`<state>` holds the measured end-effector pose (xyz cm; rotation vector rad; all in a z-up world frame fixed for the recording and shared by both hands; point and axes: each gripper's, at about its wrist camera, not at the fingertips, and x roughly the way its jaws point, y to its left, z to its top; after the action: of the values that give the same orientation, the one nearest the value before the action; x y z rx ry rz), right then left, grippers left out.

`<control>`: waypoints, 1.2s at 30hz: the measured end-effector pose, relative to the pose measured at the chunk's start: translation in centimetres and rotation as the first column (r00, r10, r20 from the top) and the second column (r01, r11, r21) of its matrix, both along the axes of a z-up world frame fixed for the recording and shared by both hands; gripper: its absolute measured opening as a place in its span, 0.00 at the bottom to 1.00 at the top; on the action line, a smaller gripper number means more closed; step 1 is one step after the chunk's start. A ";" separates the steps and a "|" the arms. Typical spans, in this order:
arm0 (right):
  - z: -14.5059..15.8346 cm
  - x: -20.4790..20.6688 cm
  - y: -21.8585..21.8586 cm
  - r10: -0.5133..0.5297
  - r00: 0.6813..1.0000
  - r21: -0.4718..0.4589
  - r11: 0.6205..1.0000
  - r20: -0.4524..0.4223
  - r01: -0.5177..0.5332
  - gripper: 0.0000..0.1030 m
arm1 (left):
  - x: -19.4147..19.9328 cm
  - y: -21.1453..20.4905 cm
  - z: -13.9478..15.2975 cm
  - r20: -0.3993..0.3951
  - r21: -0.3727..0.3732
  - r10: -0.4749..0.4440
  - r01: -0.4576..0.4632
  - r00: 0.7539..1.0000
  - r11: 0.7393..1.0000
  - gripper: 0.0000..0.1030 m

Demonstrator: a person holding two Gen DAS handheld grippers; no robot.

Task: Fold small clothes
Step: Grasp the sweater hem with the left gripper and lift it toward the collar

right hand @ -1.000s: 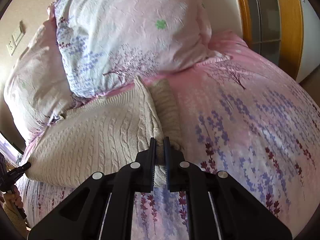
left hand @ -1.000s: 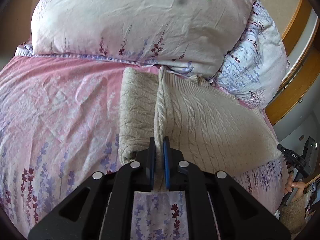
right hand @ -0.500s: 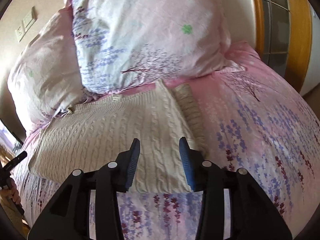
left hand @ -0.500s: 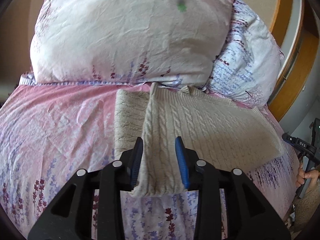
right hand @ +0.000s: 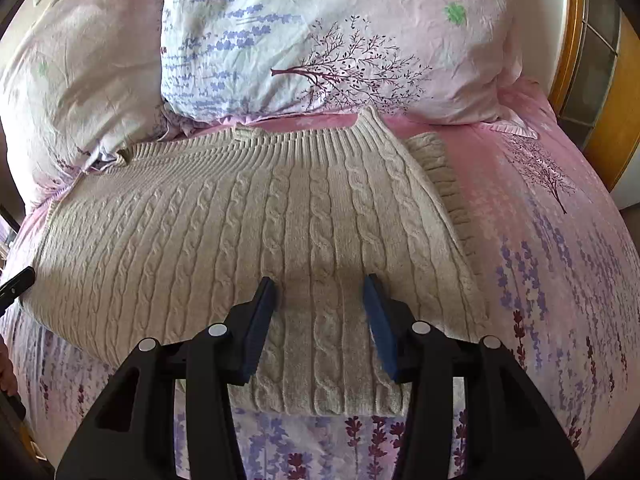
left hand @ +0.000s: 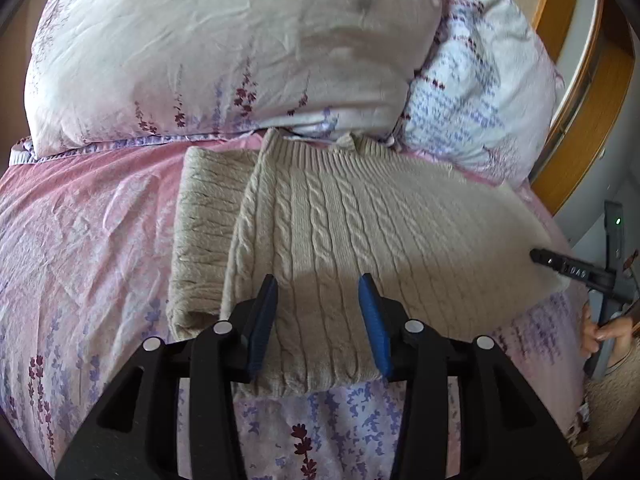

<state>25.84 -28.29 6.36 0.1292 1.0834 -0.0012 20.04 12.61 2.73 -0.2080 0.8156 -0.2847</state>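
A cream cable-knit sweater (left hand: 360, 232) lies flat on the pink flowered bedsheet (left hand: 80, 240), its ribbed top edge against the pillows. A folded-in strip of knit (left hand: 200, 232) shows along its left side. My left gripper (left hand: 318, 280) hovers over the near edge with its jaws opening; the knit lies under the gap and the blue pads do not press it. In the right wrist view the sweater (right hand: 248, 220) spreads to the left, with a folded strip (right hand: 440, 176) on its right. My right gripper (right hand: 319, 282) is also opening above the near edge, holding nothing.
Two flowered pillows (left hand: 224, 52) (left hand: 480, 92) stand behind the sweater, and in the right view too (right hand: 340, 32). A wooden frame (left hand: 580, 120) runs along the right. A black tool tip (left hand: 568, 268) and a hand (left hand: 600, 332) show at the right edge.
Both grippers were shut on a raised fold of the sweater a second ago. They have let go and opened, and the knit now lies flat. Both have shifted sideways along the near edge.
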 end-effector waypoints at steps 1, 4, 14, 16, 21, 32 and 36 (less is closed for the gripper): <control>0.3 0.0 0.3 0.006 1.000 0.008 1.000 0.013 -0.006 0.47 | 0.0 1.0 0.5 0.012 -0.029 0.022 -0.022 1.000 0.999 0.47; 1.0 0.2 1.7 0.037 0.998 -0.004 0.999 0.046 -0.037 0.52 | 0.9 4.3 1.2 -0.007 -0.102 0.111 -0.112 0.994 0.989 0.53; 0.4 2.0 6.6 0.127 0.991 -0.050 0.991 0.050 -0.124 0.53 | 4.7 8.1 -2.1 -0.214 -0.285 0.137 -0.196 0.967 0.938 0.56; 0.2 2.2 6.8 0.127 0.991 -0.063 0.990 0.048 -0.124 0.54 | 5.0 7.6 -2.3 -0.219 -0.281 0.131 -0.191 0.967 0.940 0.58; -0.4 2.3 6.9 0.125 0.991 -0.077 0.990 0.040 -0.122 0.56 | 5.3 6.8 -2.4 -0.212 -0.268 0.121 -0.177 0.970 0.947 0.63; -0.8 2.3 6.6 0.120 0.992 -0.061 0.991 0.046 -0.117 0.58 | 6.4 5.4 -2.7 -0.225 -0.319 0.114 -0.183 0.968 0.930 0.60; -0.8 2.4 6.7 0.122 0.991 -0.058 0.991 0.048 -0.119 0.58 | 7.2 4.9 -3.1 -0.252 -0.360 0.118 -0.206 0.961 0.910 0.48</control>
<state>28.20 -21.64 5.55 0.0138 1.0372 0.0803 27.25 17.51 -0.41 -0.6853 0.9563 -0.2640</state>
